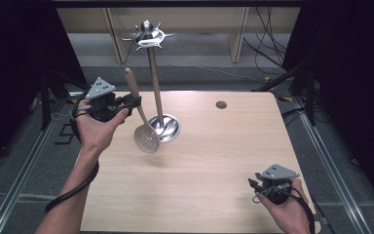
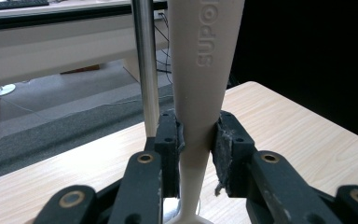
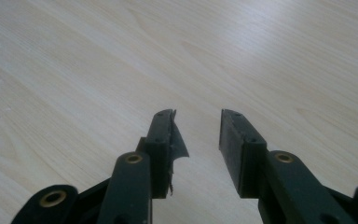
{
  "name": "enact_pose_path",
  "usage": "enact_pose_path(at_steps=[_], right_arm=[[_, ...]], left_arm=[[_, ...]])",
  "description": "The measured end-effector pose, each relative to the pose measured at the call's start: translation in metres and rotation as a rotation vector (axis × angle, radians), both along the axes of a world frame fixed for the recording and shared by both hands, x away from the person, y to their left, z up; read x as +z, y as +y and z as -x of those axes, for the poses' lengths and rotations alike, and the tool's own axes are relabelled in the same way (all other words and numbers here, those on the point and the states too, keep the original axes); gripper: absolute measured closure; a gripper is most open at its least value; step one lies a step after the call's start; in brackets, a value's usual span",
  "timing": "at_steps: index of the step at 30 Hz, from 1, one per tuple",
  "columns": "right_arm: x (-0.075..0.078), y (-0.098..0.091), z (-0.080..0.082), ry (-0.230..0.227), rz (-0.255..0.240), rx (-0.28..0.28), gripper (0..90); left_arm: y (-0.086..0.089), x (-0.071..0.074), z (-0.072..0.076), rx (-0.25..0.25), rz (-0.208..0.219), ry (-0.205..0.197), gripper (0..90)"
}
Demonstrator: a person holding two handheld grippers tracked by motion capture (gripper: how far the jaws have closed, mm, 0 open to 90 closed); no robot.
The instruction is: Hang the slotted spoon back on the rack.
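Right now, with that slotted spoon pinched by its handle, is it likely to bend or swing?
The slotted spoon looks like rigid moulded plastic, so probably stiff and light. The left gripper clamps its tapering handle, so it might slip or pivot. Its perforated head hangs close to the metal stand and could knock it.

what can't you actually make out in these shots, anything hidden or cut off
- Slotted spoon: in the left gripper view its handle runs off the top edge, so the tip is cut off, and its head lies below the fingers, hidden.
- Utensil stand: in the left gripper view its pole is cut by the top edge, with the base behind the fingers.
- Right gripper: small in the high view, partly covered by its grey plate.
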State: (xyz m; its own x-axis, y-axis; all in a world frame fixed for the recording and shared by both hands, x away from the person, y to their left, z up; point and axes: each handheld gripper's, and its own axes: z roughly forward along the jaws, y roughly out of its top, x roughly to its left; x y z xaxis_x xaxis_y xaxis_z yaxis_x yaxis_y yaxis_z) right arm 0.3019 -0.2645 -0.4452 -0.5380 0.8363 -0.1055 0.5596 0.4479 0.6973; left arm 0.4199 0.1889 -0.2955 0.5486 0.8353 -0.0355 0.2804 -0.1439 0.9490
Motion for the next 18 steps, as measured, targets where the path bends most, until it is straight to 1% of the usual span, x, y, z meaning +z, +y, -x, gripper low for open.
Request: enact_pose_path(at_steps=[1, 2, 4, 5, 9, 11, 12, 13, 14, 15, 16, 18], right_arm=[[-0.001, -0.001, -0.001, -0.011, 0.012, 0.013, 65.6], [-0.001, 0.001, 0.000, 0.001, 0.003, 0.001, 65.5], [-0.001, 0.001, 0.000, -0.008, 0.002, 0.002, 65.5], [-0.001, -0.001, -0.001, -0.011, 0.010, 0.011, 65.5], [-0.001, -0.001, -0.001, -0.013, 0.010, 0.012, 65.5], [-0.001, 0.000, -0.001, -0.006, 0.005, 0.009, 65.4], [-0.001, 0.001, 0.001, 0.002, -0.005, -0.003, 65.4], [-0.001, 0.000, -0.001, -0.011, 0.009, 0.012, 65.4], [-0.001, -0.001, -0.001, -0.014, 0.009, 0.012, 65.4], [0.000, 0.000, 0.000, -0.006, 0.006, 0.008, 65.4], [-0.001, -0.001, -0.001, -0.014, 0.008, 0.012, 65.4], [-0.001, -0.001, -0.001, -0.012, 0.008, 0.012, 65.4]], left_arm=[[0.000, 0.000, -0.001, 0.001, 0.001, -0.002, 72.2], [0.000, 0.000, -0.001, 0.002, 0.003, -0.002, 72.2], [0.000, 0.000, -0.002, 0.003, 0.006, -0.006, 72.2], [0.000, 0.000, -0.002, 0.005, 0.008, -0.007, 72.2], [-0.001, 0.001, -0.004, 0.011, 0.012, -0.008, 72.2], [-0.002, 0.002, -0.005, 0.014, 0.013, -0.010, 72.2], [-0.002, 0.002, -0.006, 0.014, 0.014, -0.009, 72.2], [-0.002, 0.002, -0.007, 0.016, 0.016, -0.010, 72.2], [-0.002, 0.003, -0.007, 0.015, 0.012, -0.010, 72.2], [-0.003, 0.003, -0.008, 0.017, 0.014, -0.011, 72.2], [-0.003, 0.003, -0.010, 0.018, 0.013, -0.012, 72.2], [-0.004, 0.004, -0.012, 0.022, 0.015, -0.011, 72.2]])
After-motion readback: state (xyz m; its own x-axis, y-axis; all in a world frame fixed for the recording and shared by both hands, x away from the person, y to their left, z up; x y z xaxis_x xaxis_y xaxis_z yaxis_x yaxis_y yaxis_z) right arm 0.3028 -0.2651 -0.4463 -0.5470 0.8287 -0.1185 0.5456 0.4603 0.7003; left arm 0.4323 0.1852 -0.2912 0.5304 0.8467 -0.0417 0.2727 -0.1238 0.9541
